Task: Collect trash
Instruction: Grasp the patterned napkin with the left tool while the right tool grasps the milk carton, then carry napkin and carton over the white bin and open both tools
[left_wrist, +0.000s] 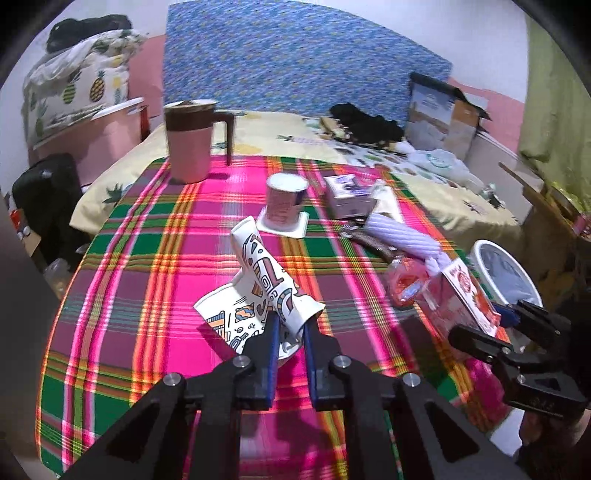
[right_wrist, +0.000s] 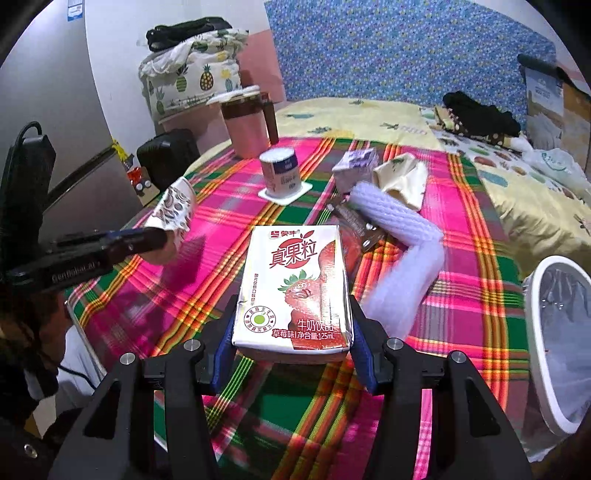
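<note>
My left gripper (left_wrist: 291, 325) is shut on a crushed patterned paper cup (left_wrist: 258, 291) and holds it above the plaid cloth; the cup also shows in the right wrist view (right_wrist: 173, 210). My right gripper (right_wrist: 291, 328) is shut on a strawberry milk carton (right_wrist: 295, 288), which also shows at the right of the left wrist view (left_wrist: 461, 302). A white bin with a clear liner (right_wrist: 557, 347) stands at the right edge of the table. A white foam sleeve (right_wrist: 399, 251), a purple carton (right_wrist: 354, 166) and a yogurt cup (right_wrist: 282, 171) lie on the cloth.
A pink jug with a brown lid (left_wrist: 190, 142) stands at the far left of the plaid cloth (left_wrist: 147, 258). A crumpled cloth (right_wrist: 402, 177) and a wrapper (right_wrist: 354, 221) lie by the foam sleeve. Bedding, black clothes and a cardboard box (left_wrist: 439, 114) lie behind.
</note>
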